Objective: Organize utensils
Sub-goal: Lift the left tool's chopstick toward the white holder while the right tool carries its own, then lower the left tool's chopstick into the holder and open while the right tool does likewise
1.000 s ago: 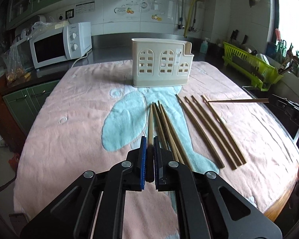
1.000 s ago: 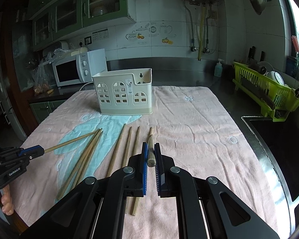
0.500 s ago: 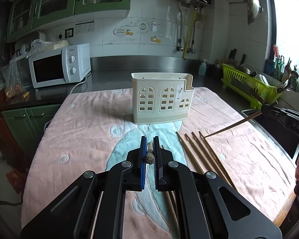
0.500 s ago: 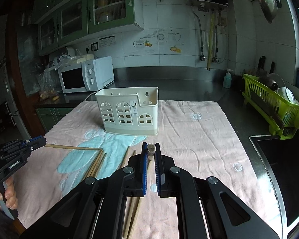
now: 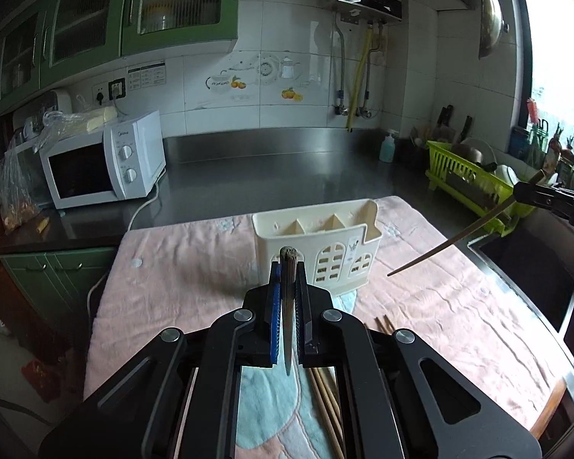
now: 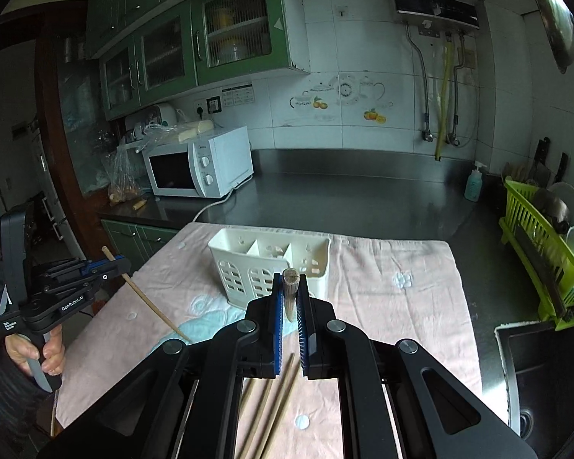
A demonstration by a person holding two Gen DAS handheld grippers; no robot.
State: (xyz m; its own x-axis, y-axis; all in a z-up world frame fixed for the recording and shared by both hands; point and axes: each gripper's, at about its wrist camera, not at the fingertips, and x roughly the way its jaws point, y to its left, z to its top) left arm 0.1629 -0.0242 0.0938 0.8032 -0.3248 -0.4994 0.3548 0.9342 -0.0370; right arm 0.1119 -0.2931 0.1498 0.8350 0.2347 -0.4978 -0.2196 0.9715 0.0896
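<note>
two hand-held grippers are in view, each pinching one wooden chopstick above the pink towel (image 5: 180,279) that covers the table. the left hand-held gripper (image 5: 287,298) has its jaws pressed together on a chopstick (image 5: 287,306) that runs between the blue pads, its blunt end poking out past the tips; the right wrist view shows that stick slanting down toward the towel. the right hand-held gripper (image 6: 290,306) grips its own chopstick (image 6: 290,287) the same way, and from the left wrist view that stick angles down over the towel's right side. the cream utensil holder (image 5: 317,244) stands upright near the far edge of the towel, its compartments open at the top. loose chopsticks (image 6: 275,405) lie flat on the towel nearer the front edge, under the grippers. a white microwave (image 5: 103,160) sits at the table's far left corner.
</note>
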